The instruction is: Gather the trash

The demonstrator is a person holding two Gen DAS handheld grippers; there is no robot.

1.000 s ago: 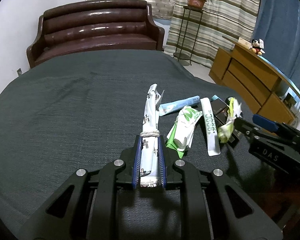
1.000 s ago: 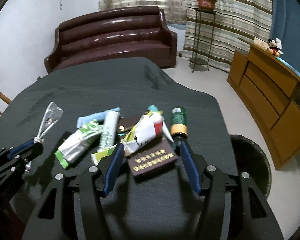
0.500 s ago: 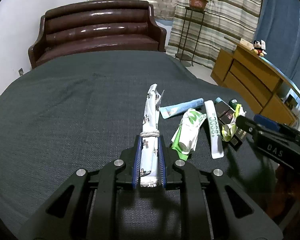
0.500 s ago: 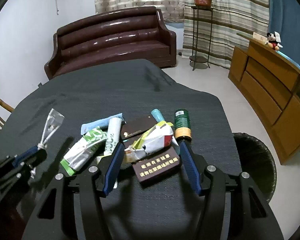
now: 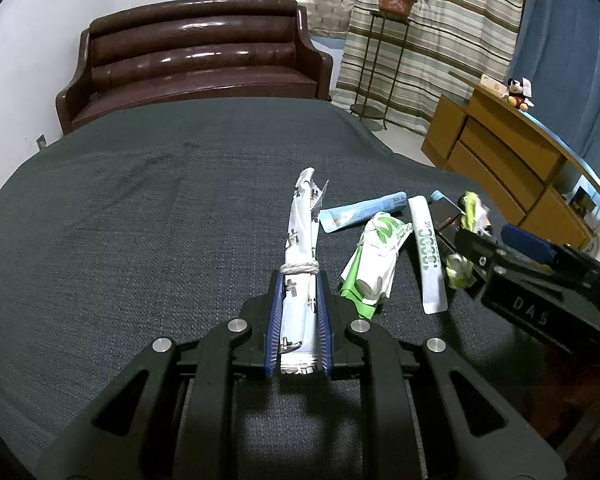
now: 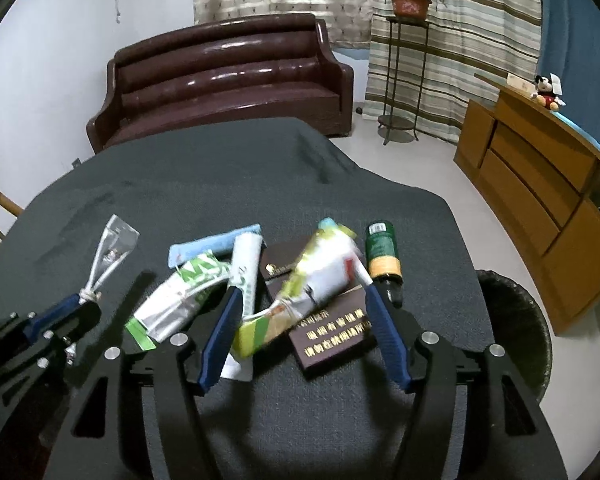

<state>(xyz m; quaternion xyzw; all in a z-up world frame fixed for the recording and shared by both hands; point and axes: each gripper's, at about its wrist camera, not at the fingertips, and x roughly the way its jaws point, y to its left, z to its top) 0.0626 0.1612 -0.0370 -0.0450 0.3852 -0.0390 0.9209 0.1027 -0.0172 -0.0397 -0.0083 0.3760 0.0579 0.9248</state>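
The left claw (image 5: 299, 280) is clamped narrow on a white wrapper (image 5: 300, 240) tied round with string; the wrapper runs up between the blue pads and sticks out past their tips toward 12 o'clock, above the grey tablecloth (image 5: 140, 220). From that claw, the remaining litter lies at 1 to 3 o'clock: a green-and-white packet (image 5: 374, 260) just beside it, a pale blue sachet (image 5: 360, 214) beyond that, a white stick pack (image 5: 428, 256) further right, then the right claw's dark body.

The right claw (image 6: 300, 300) stands wide, and its jaws have just been opening. A crumpled yellow-green wrapper (image 6: 320, 276), blurred, lies between the pads without either pad pressing on it; whether it touches the left pad I cannot tell. Beneath it lies a dark brown booklet (image 6: 332, 336) with gold lettering. A green bottle (image 6: 382, 250) lies at 1 o'clock, just beside the right finger's tip. A black bin (image 6: 516, 336) stands on the floor at 3 o'clock, off the table's edge.
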